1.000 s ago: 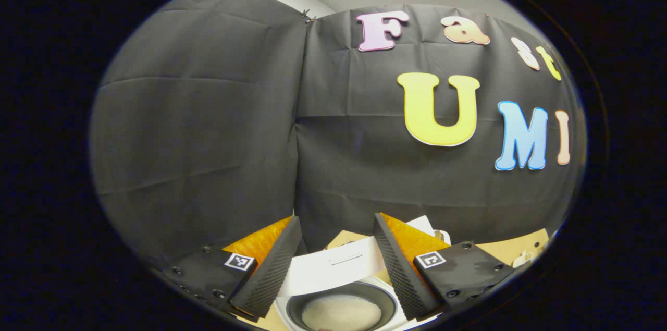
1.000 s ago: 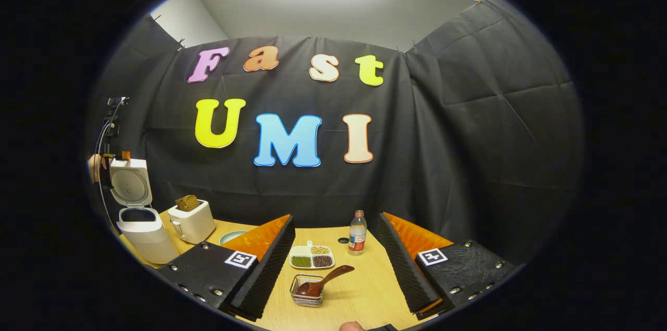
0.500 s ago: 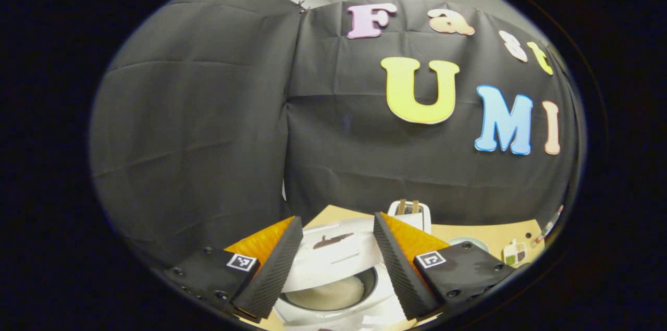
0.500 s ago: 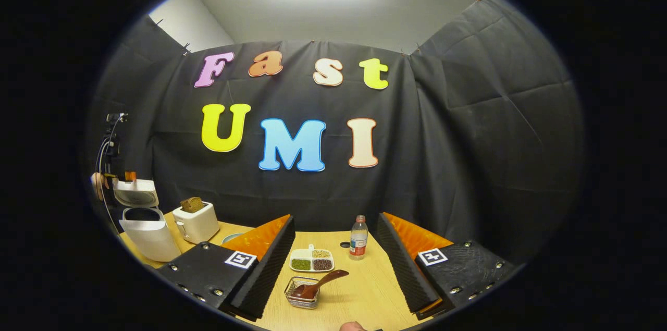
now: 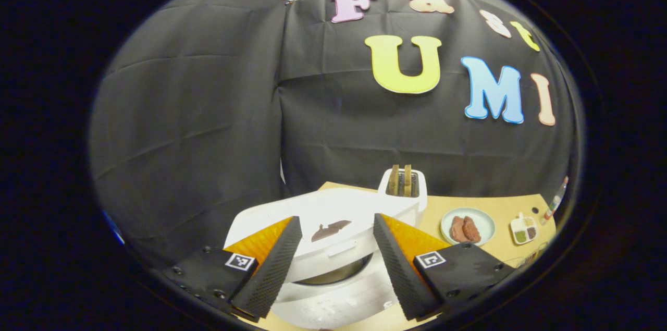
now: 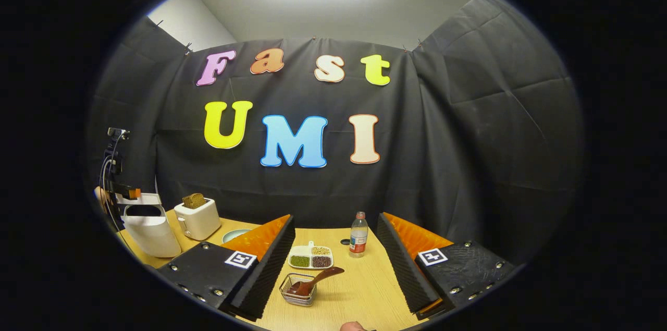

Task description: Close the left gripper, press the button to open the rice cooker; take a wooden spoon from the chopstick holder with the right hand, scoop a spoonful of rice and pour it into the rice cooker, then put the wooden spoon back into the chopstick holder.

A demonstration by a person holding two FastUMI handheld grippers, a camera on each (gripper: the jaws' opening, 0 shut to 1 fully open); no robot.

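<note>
You had the left gripper (image 5: 333, 253) just over the rice cooker (image 5: 333, 247), jaws spread wide, gripping nothing. The cooker lid (image 5: 323, 221) sat low over the pot, a narrow dark gap showing under its front edge, so not latched. Can't tell whether your fingers touched the lid.

The right gripper (image 6: 333, 263) was also spread wide and empty, hovering above the table (image 6: 359, 294), well apart from the cooker. The wooden spoon (image 6: 312, 281) lay in the wire holder (image 6: 297, 289) straight ahead of that gripper, bowl down in the basket, handle sticking out tilted to the right.

My read: the spoon was back in the holder, so the scoop-and-return steps looked done and you were on lid handling. The next move would call for pressing the lid's front edge square down until it seats.
</note>
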